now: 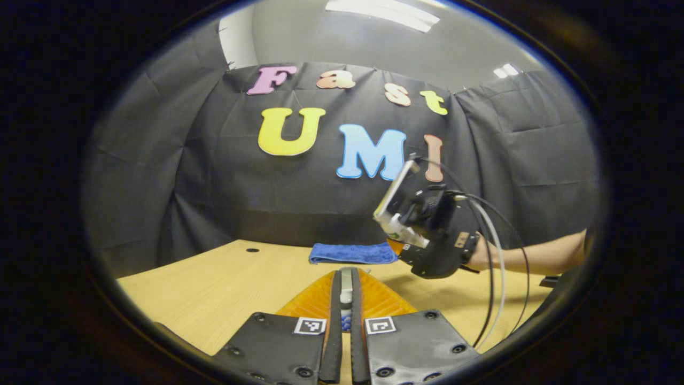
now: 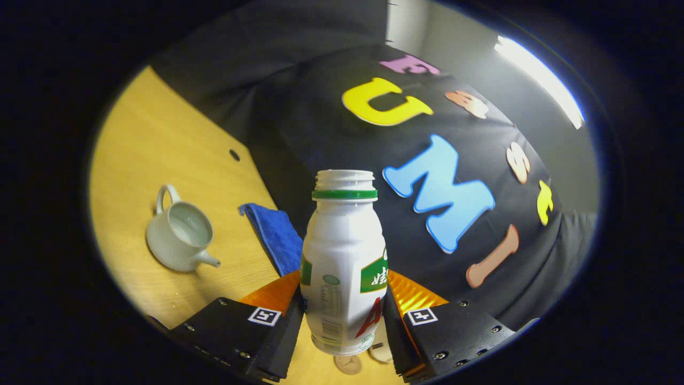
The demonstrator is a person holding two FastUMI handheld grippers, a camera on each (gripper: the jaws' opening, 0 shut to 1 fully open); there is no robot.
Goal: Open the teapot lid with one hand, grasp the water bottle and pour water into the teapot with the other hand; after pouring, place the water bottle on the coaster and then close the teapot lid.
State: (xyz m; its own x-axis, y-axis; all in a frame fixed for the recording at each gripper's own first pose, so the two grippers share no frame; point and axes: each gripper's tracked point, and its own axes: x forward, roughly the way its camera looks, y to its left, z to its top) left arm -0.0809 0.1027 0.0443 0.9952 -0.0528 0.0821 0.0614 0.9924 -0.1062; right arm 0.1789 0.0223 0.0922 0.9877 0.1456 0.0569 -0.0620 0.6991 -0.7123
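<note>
Right tool grips the water bottle; teapot, apparently lidless, beside blue cloth.

One bottle, one teapot left of the bottle, one blue cloth between them, one round coaster under the bottle, one table, two grippers

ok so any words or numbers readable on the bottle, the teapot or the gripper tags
water bottle: the label carries print and a large red mark, too small and warped to read.
teapot: plain, no text.
square markers on the gripper bodies: black-and-white patterns, no words or numbers.
</note>
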